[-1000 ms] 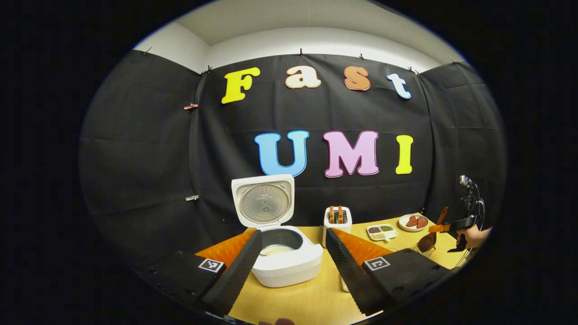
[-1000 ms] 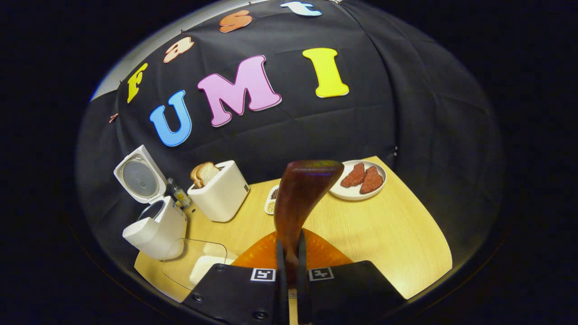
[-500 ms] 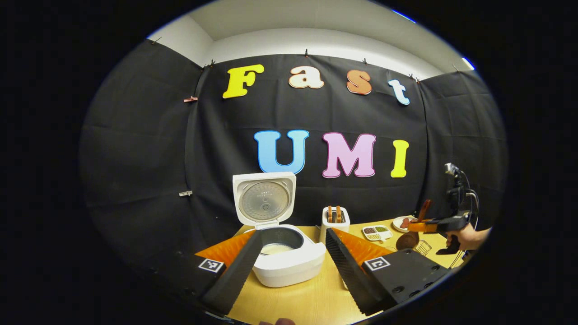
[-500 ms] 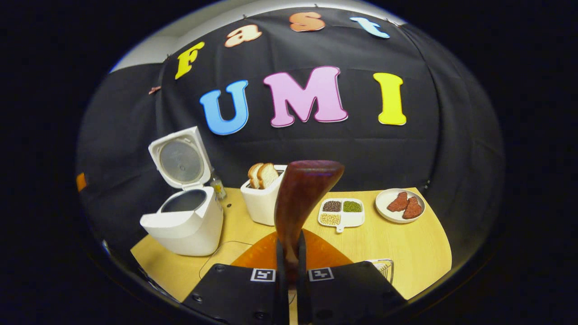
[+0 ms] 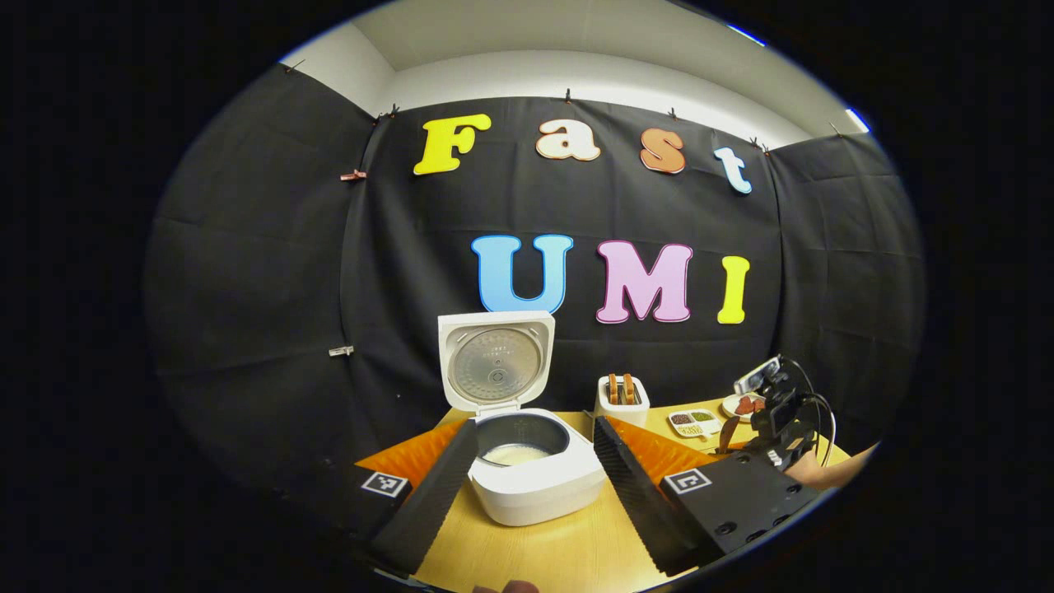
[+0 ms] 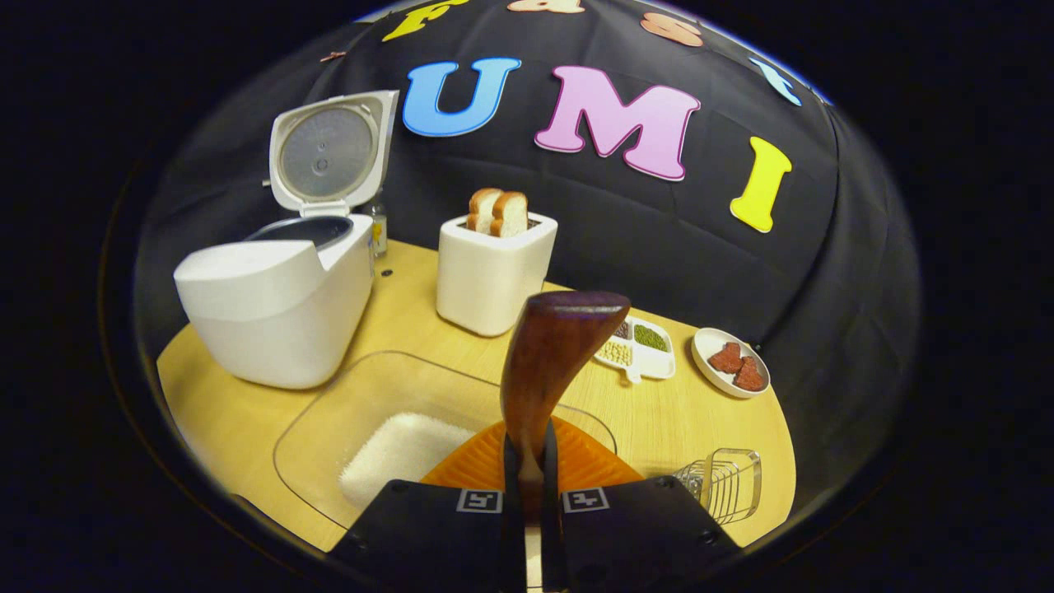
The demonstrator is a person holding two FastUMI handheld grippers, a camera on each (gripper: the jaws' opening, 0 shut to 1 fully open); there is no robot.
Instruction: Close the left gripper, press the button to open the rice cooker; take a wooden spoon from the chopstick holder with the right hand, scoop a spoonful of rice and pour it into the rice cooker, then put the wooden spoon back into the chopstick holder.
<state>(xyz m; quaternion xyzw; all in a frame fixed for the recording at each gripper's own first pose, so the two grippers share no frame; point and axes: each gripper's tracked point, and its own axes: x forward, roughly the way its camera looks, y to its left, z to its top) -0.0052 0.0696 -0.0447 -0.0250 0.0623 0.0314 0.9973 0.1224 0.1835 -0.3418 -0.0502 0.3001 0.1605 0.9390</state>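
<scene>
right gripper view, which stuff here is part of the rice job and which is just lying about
Part of the job: wooden spoon, rice cooker, clear rice container, wire chopstick holder, right gripper.

Lying about: toaster, divided bean dish, plate of meat, small bottle.

A dark reddish-brown wooden spoon [image 6: 550, 354] is showing mid-frame, a white rice cooker [image 6: 276, 292] upper left, on a pale yellow wood-grain table [image 6: 700, 420].

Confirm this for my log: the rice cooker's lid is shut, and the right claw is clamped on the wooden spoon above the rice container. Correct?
Not quite. The rice cooker stands with its lid raised, as the right gripper view shows. The rest holds: the right claw is clamped on the wooden spoon above the rice container.
</scene>
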